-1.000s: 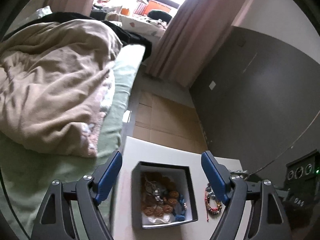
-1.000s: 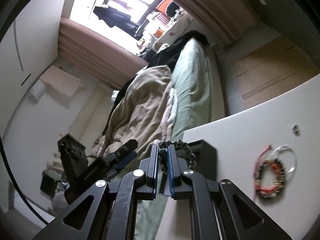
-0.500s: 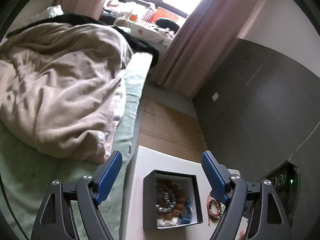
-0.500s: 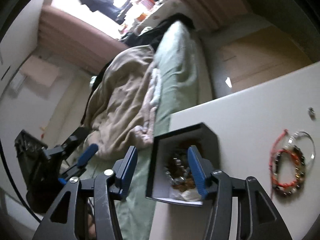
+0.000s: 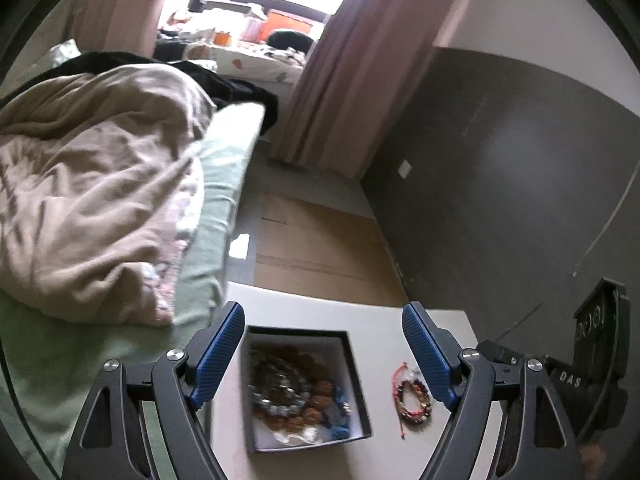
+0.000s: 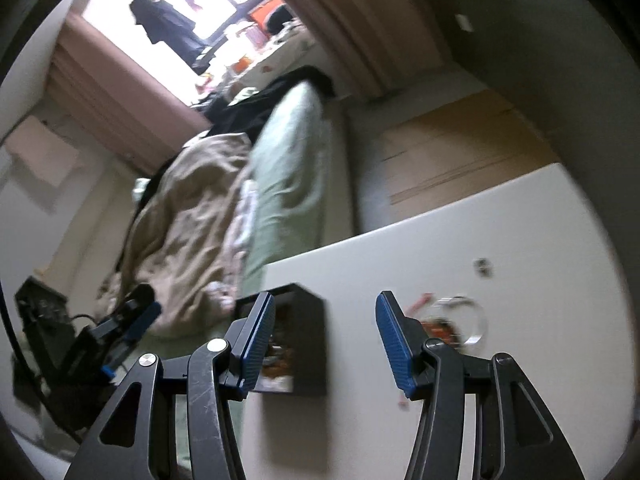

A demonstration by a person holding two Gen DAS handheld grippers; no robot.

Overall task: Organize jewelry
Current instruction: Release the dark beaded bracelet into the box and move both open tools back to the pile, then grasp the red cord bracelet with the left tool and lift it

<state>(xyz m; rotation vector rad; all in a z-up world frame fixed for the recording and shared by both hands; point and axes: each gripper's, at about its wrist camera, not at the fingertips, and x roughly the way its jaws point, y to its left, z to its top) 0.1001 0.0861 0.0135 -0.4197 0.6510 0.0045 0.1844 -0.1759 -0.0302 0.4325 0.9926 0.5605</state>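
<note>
Bed (image 5: 100, 200): rumpled beige blanket over green sheet, set beside the table.

White table (image 5: 320, 312): bears the box and the loose jewelry.

Black box (image 5: 304, 388): open-topped, white-lined, near the table's bed-side edge; several beaded bracelets are heaped inside, so most of the sorting is judged done.

Red bracelets (image 5: 414, 394): a small cluster left on the bare tabletop just beside the box, apart from it; judged still to be boxed. A clear ring (image 6: 466, 316) is seen lying with them.

Left gripper (image 5: 324, 356): jaws spread wide, nothing held, poised above the box.

Right gripper (image 6: 326, 338): jaws parted about halfway, nothing between them, nothing touched.
</note>
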